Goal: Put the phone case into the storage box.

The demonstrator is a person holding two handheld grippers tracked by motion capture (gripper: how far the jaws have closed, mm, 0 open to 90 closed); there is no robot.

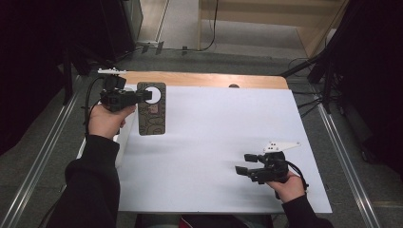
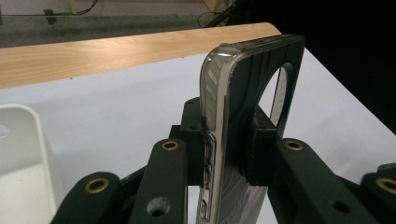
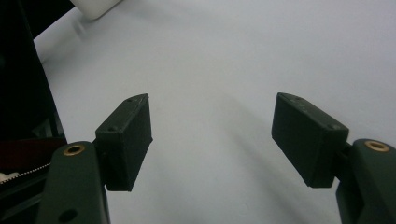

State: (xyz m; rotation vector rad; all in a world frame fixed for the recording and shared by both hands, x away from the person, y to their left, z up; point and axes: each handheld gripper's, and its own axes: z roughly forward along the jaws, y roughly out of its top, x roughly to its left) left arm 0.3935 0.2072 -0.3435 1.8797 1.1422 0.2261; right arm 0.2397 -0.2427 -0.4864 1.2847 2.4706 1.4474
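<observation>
Brown patterned phone case with a round camera cutout is clamped edge-on in my left tool, held above the white bench near its far left corner. My right tool hovers low over the near right bench, jaws apart with nothing between them.

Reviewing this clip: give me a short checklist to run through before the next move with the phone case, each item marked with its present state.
1. Left gripper shut on the phone case: ok, pads press both faces.
2. Case lifted off the white mat: ok, its shadow lies apart on the mat.
3. Case hangs straight in the grip: ok, upright between the jaws.
4. Right gripper open and empty: ok.
5. White tray beside the left gripper clear of the case: ok.
6. Grip firm enough for carrying: cannot tell.
</observation>
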